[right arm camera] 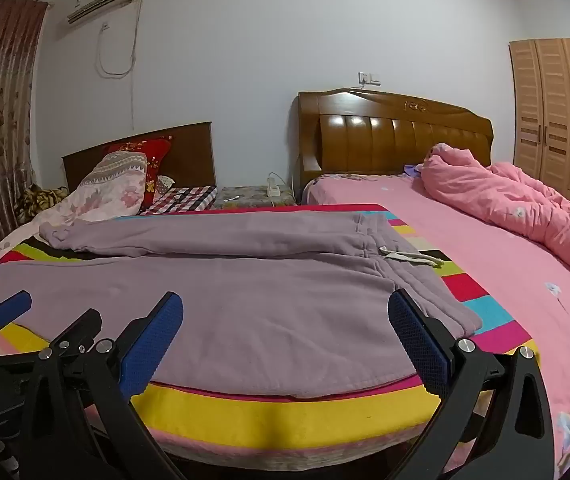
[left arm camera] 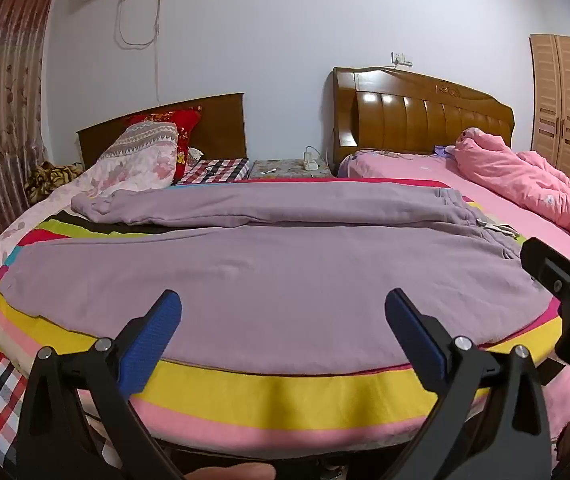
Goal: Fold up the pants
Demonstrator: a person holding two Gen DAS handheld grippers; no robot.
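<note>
Striped in yellow, pink, red and blue, the padded folding mat (left arm camera: 285,390) lies across the foot of the bed, and everything else is placed from it. Nearest the cameras, at the mat's near edge, the left gripper (left arm camera: 283,334) hangs with its blue-padded jaws spread wide and nothing between them; the right gripper (right arm camera: 285,338) sits just beside it, equally spread and empty, over the waistband side.

On the mat the lilac cotton pants (left arm camera: 245,280) lie spread lengthwise, one leg along the near edge, the other leg (left arm camera: 253,206) toward the mat's far edge, bunched and twisted at its cuff. The waistband and its pale drawstring (right arm camera: 409,257) trail toward the mat's right side.

Beyond the mat come a pink sheet (right arm camera: 485,280) and a rumpled pink quilt (right arm camera: 525,208), then two wooden headboards (right arm camera: 397,136) against the wall.

The risks, as I judge them: both grippers stand at the near leg's long side, and a pinch there could catch the mat's cover along with the cloth, dragging the mat. Thick fleece may slip from flat pads if only a thin fold is taken. Lifting one leg over the other while the far cuff remains crumpled would lock that wrinkle into the fold, and the loose drawstring could end up poking out.
</note>
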